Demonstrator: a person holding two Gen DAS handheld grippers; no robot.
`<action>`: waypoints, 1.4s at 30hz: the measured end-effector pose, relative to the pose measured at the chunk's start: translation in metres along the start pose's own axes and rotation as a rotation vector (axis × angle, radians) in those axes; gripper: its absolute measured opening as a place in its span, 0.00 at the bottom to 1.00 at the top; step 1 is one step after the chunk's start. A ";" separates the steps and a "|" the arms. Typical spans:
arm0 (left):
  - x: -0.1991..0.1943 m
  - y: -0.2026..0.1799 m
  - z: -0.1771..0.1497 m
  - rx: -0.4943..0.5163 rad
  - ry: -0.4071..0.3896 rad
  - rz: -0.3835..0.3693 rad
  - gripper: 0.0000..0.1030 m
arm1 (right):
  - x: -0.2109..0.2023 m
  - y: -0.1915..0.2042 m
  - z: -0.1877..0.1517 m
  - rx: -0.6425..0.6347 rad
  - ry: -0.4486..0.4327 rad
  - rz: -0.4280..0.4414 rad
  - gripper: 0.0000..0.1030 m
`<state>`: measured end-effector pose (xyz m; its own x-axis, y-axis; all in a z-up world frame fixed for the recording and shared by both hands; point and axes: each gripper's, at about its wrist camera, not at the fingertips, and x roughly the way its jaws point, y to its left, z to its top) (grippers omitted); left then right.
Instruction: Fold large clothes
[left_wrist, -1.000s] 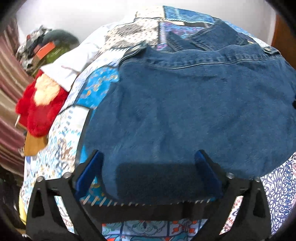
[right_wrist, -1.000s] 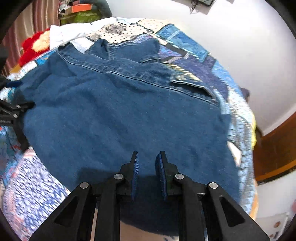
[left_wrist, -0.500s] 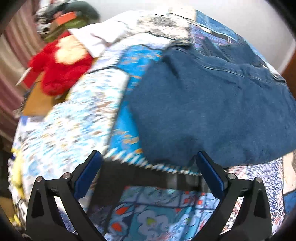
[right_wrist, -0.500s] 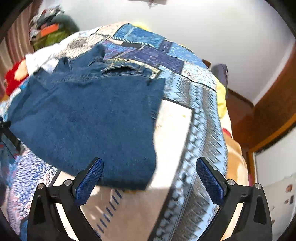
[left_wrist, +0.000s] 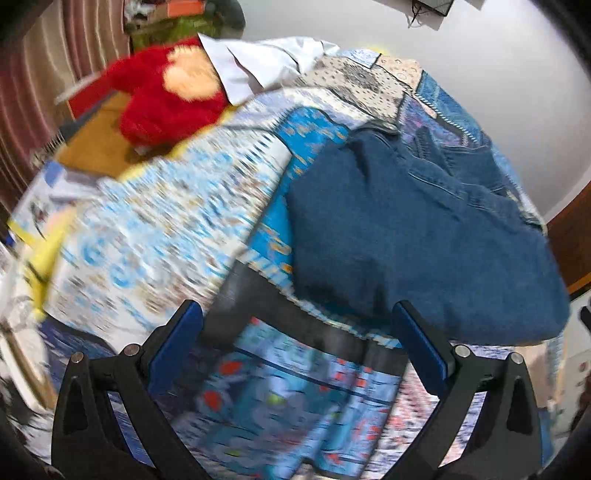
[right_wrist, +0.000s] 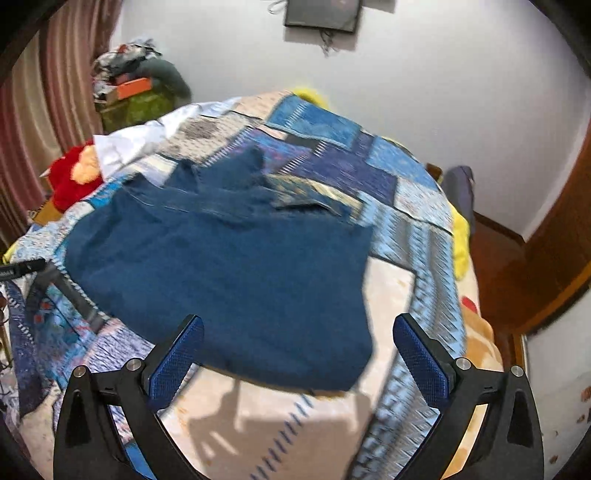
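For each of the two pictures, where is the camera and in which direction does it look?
Left wrist view: sits on the left hand-held gripper, looking down across the patchwork bedspread toward the denim garment and red plush toy; its two blue-padded fingers show, open, nothing between them.
Right wrist view: sits on the right hand-held gripper, looking down at the denim garment and the white wall behind; its fingers show, opening, nothing between them.
Shared: garment, bedspread, plush toy.

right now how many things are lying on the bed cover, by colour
blue: 1, denim garment
red: 1, plush toy at the bed's edge
white: 1, cloth
total: 3
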<state>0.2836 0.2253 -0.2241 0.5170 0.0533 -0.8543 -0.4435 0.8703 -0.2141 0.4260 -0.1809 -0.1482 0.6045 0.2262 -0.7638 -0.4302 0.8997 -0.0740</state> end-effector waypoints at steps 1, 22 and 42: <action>0.005 -0.003 -0.002 -0.015 0.016 -0.029 1.00 | 0.001 0.005 0.003 -0.005 -0.005 0.011 1.00; 0.124 -0.035 0.027 -0.361 0.161 -0.323 0.85 | 0.110 0.037 0.002 0.018 0.163 0.174 1.00; -0.006 -0.094 0.023 -0.097 -0.174 -0.047 0.34 | 0.083 0.093 0.035 0.011 0.155 0.365 1.00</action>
<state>0.3389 0.1545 -0.1880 0.6536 0.1045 -0.7496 -0.4800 0.8230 -0.3038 0.4596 -0.0654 -0.1955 0.3045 0.4736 -0.8265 -0.5902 0.7748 0.2265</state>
